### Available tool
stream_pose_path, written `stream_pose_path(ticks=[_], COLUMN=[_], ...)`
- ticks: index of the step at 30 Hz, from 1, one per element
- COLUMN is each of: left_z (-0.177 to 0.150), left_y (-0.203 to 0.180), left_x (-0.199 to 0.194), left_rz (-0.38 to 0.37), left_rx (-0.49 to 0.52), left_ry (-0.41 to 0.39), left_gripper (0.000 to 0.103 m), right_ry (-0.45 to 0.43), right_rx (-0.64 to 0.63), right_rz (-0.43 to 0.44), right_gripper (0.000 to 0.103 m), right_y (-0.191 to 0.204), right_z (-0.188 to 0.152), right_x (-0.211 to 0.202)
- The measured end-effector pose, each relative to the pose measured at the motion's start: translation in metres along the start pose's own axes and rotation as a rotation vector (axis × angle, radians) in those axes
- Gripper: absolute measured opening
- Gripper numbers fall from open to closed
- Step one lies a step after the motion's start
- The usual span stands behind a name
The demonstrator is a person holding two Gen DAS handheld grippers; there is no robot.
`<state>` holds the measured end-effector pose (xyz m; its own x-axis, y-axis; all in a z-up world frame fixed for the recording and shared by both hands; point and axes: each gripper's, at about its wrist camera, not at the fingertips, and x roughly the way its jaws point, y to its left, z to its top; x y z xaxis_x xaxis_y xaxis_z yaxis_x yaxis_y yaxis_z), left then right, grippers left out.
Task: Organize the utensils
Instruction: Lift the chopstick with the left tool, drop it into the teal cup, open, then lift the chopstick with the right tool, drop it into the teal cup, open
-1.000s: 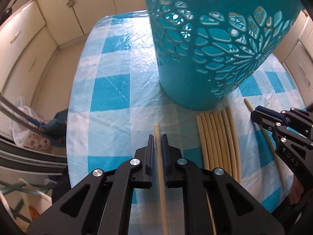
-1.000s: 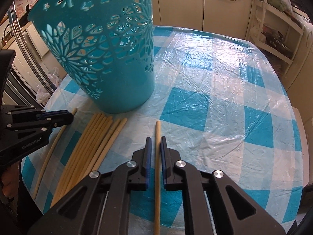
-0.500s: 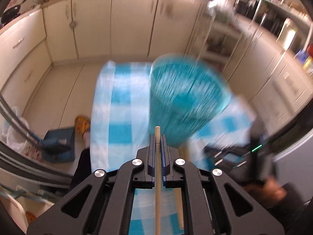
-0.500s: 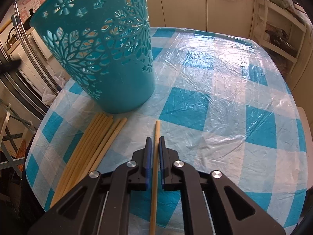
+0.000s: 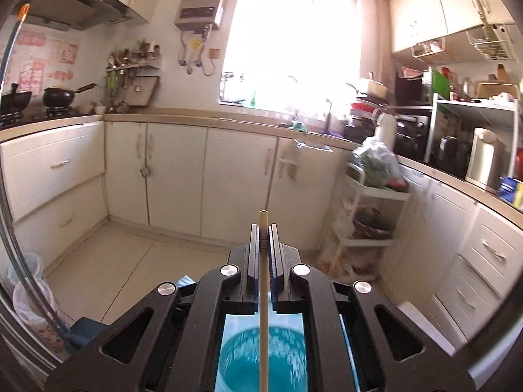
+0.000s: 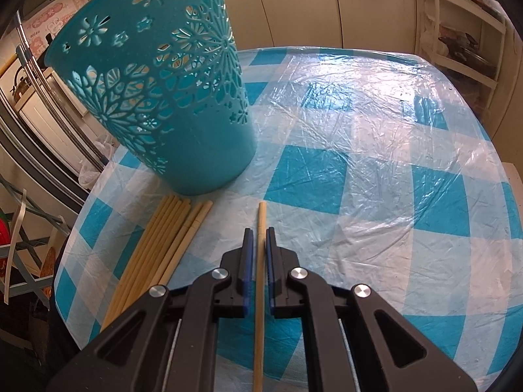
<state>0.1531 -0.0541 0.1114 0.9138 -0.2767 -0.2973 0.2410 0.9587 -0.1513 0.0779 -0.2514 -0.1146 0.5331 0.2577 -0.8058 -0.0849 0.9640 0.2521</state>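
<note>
The left tongs [image 5: 263, 238] are clamped on one chopstick [image 5: 263, 294] that runs straight along their fingers, its tip poking past them toward the kitchen cupboards [image 5: 176, 176], while the right tongs [image 6: 257, 245] are closed on a second chopstick [image 6: 260, 261] lying lengthwise between their pads, tip toward the basket [image 6: 170, 98]. Only the left view shows the sunlit window [image 5: 291, 42] and the basket's blurred teal inside, straight below; only the right view shows the bench [image 6: 376, 170] with its blue-checked plastic cover. There, a bundle of chopsticks [image 6: 157, 251] lies left of the held one, pointing at the basket's foot.
</note>
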Motion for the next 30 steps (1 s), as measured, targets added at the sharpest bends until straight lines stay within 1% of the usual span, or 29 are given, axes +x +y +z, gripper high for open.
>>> stream_pose_path(ticks=[2, 3, 7, 8, 9, 11, 13, 16, 18, 21, 22, 23, 24, 25, 26, 29, 30], left_z=[-0.005, -0.01, -0.03, -0.037, -0.043, -0.053, -0.063, -0.077, -0.084, -0.091, -0.093, -0.096, -0.097, -0.098, -0.1, -0.102, -0.103], left_y=[-0.004, -0.005, -0.006, -0.006, -0.006, -0.004, -0.003, -0.003, 0.0, 0.005, 0.008, 0.011, 0.016, 0.019, 0.024, 0.039, 0.044], left_x=[0.016, 0.026, 0.049, 0.05, 0.053, 0.051, 0.053, 0.054, 0.052, 0.048, 0.045, 0.043, 0.039, 0.035, 0.028, 0.008, 0.002], left_rz=[0.032, 0.046, 0.074, 0.078, 0.082, 0.087, 0.091, 0.096, 0.106, 0.108, 0.114, 0.119, 0.124, 0.129, 0.137, 0.149, 0.149], left_rx=[-0.008, -0.015, -0.013, -0.005, 0.007, 0.023, 0.042, 0.087, 0.111, 0.119, 0.117, 0.114, 0.108, 0.102, 0.093, 0.074, 0.066], left_ry=[-0.005, 0.001, 0.034, 0.044, 0.056, 0.074, 0.106, 0.164, 0.189, 0.225, 0.233, 0.244, 0.251, 0.252, 0.251, 0.254, 0.256], left_gripper=[0.005, 0.005, 0.005, 0.005, 0.005, 0.005, 0.005, 0.005, 0.006, 0.006, 0.01, 0.019, 0.024, 0.034, 0.043, 0.047, 0.048], right_ry=[-0.006, -0.008, -0.013, -0.011, -0.011, -0.004, 0.004, 0.021, 0.036, 0.054, 0.056, 0.057, 0.055, 0.048, 0.038, 0.021, 0.015], right_rx=[0.005, 0.006, -0.01, -0.015, -0.023, -0.036, -0.051, -0.071, -0.079, -0.096, -0.107, -0.121, -0.138, -0.166, -0.191, -0.2, -0.181], right_rz=[0.004, 0.005, -0.008, -0.011, -0.022, -0.027, -0.031, -0.037, -0.034, -0.032, -0.038, -0.047, -0.061, -0.092, -0.115, -0.159, -0.156], right_gripper=[0.007, 0.007, 0.007, 0.007, 0.007, 0.007, 0.009, 0.009, 0.009, 0.009, 0.009, 0.009, 0.009, 0.005, 0.005, 0.005, 0.005], right_y=[-0.005, -0.007, -0.016, -0.017, -0.011, -0.011, -0.006, -0.004, -0.003, -0.001, 0.0, 0.003, 0.007, 0.012, 0.018, 0.025, 0.025], right_z=[-0.003, -0.003, -0.013, -0.013, -0.021, -0.02, -0.021, -0.02, -0.018, -0.015, -0.015, -0.013, -0.014, -0.015, -0.016, -0.023, -0.025], right_x=[-0.001, -0.002, -0.005, -0.006, -0.002, -0.004, -0.002, -0.002, -0.002, -0.001, -0.001, -0.001, 0.0, 0.001, 0.001, -0.002, -0.006])
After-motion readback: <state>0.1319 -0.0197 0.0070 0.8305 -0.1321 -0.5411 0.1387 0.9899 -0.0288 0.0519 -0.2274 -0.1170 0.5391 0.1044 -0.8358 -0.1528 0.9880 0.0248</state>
